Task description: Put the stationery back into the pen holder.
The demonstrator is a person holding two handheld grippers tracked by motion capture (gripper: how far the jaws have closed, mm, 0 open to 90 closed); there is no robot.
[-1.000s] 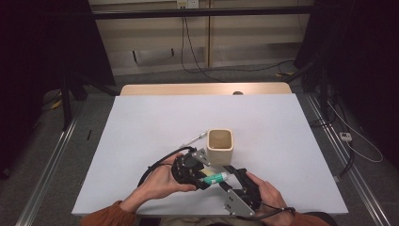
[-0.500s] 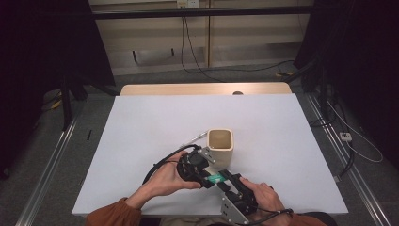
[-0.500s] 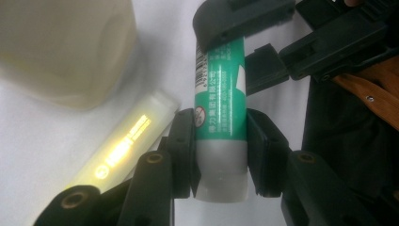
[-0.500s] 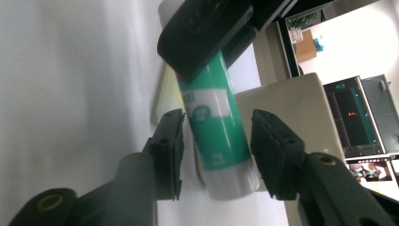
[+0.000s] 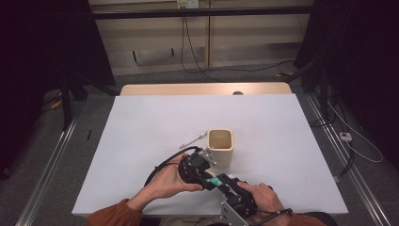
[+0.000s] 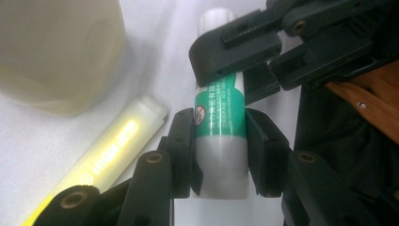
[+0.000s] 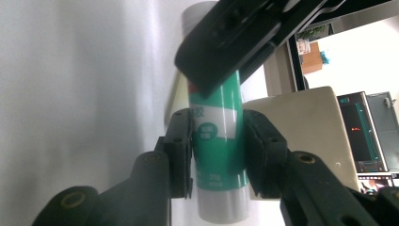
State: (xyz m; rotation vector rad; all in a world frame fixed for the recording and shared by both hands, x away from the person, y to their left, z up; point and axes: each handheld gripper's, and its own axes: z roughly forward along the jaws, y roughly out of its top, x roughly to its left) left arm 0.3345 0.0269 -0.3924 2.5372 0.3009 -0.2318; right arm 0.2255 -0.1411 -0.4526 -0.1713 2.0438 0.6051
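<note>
Near the tabletop's (image 5: 141, 141) front edge, both grippers clamp one green glue stick (image 6: 221, 136): left gripper (image 6: 220, 150) steady, right gripper (image 7: 216, 155) jaws just closing. Judged best: hold ends firmly, pull straight apart.

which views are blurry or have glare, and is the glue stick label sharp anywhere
Left gripper view: glue stick label fairly sharp, cup and highlighter soft. Right gripper view: white glare on the table, bright window at right, label readable. High view: dim edges, stick tiny, tongs dark.
</note>
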